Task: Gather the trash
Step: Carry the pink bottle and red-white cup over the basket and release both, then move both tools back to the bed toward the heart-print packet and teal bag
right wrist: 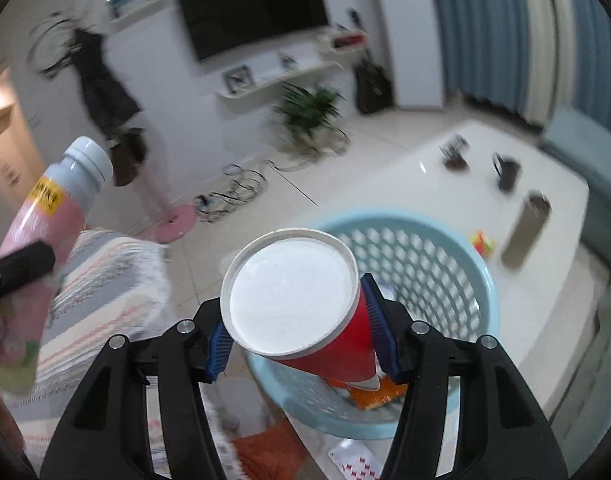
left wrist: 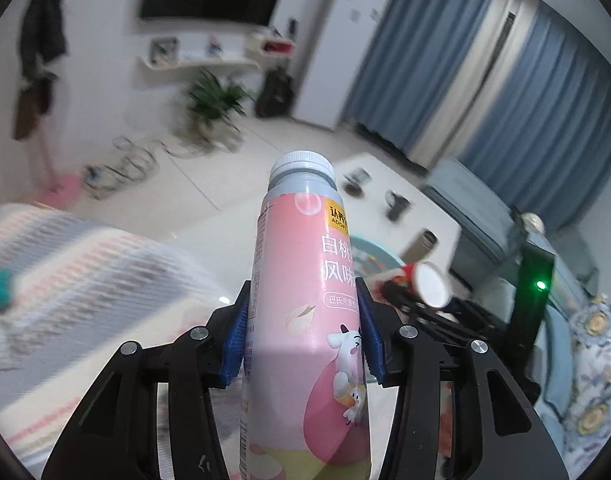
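My left gripper [left wrist: 303, 332] is shut on a pink drink bottle [left wrist: 305, 300] with a white cap, held upright in the air. The bottle also shows at the far left of the right wrist view [right wrist: 45, 216]. My right gripper [right wrist: 301, 332] is shut on a red paper cup [right wrist: 297, 300] with a white inside, its mouth turned toward the camera. The cup hangs over the near rim of a light blue perforated basket [right wrist: 425, 256]. Orange wrappers [right wrist: 377, 396] lie in the basket. In the left wrist view the cup [left wrist: 425, 284] and basket [left wrist: 365, 248] sit right of the bottle.
The basket stands on a white low table [right wrist: 485, 152] with two dark mugs [right wrist: 505, 172], a steel flask [right wrist: 525, 232] and a small yellow-red object [right wrist: 481, 240]. A striped blanket [right wrist: 105, 280] lies left. Cables [right wrist: 233, 192], a plant [right wrist: 309, 108] and a blue sofa [left wrist: 485, 220] are around.
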Demonstrator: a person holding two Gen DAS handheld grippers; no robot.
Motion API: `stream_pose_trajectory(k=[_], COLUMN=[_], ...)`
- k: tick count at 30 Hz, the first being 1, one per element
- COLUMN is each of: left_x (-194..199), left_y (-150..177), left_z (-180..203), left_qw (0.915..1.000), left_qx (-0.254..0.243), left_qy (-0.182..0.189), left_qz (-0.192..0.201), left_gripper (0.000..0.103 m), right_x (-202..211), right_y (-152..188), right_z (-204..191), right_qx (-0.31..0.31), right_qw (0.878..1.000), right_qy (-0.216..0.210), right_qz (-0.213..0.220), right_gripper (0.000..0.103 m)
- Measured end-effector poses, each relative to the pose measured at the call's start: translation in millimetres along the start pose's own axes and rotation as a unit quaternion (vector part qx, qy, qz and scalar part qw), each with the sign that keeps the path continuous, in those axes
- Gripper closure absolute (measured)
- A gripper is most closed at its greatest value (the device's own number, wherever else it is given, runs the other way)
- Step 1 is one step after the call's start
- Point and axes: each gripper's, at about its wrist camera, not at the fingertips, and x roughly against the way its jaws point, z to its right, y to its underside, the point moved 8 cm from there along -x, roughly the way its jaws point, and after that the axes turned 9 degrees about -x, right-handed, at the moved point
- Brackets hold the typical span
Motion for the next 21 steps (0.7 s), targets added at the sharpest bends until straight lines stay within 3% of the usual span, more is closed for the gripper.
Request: stream_pose_trajectory(k=[4, 9, 12, 15, 21], left_x=[-49.8, -87.2, -101.1, -105.9, -102.7], left_y=[14.4, 28.8, 35.9, 36.1, 37.4], left_z=[12.9, 25.4, 29.2, 26.4, 27.3], left_qw=[0.9984, 0.9966, 0.9953, 0.9955, 0.9949], left_qx=[0.004, 0.007, 0.021, 0.030, 0.023], left_qy=[0.044, 0.060, 0.070, 0.069, 0.079], left_qz=[-0.037, -0.057, -0.064, -0.058, -0.058], left_gripper=[0.057, 0.057, 0.057, 0.044, 0.042], right_x=[-18.1, -37.2, -43.4, -49.3, -50.4], right_y=[13.0, 24.7, 30.9, 35.0, 40.6], right_z=[35.1, 64.9, 78.2, 87.2, 99.3], right_qx=[-0.040, -0.067, -0.085, -0.098, -0.112], right_qw=[0.998, 0.995, 0.992, 0.990, 0.988], right_qy=[0.028, 0.057, 0.063, 0.064, 0.063], right_qz=[-0.027, -0.056, -0.066, -0.077, -0.082], right_gripper=[0.049, 0.048, 0.047, 0.039, 0.039])
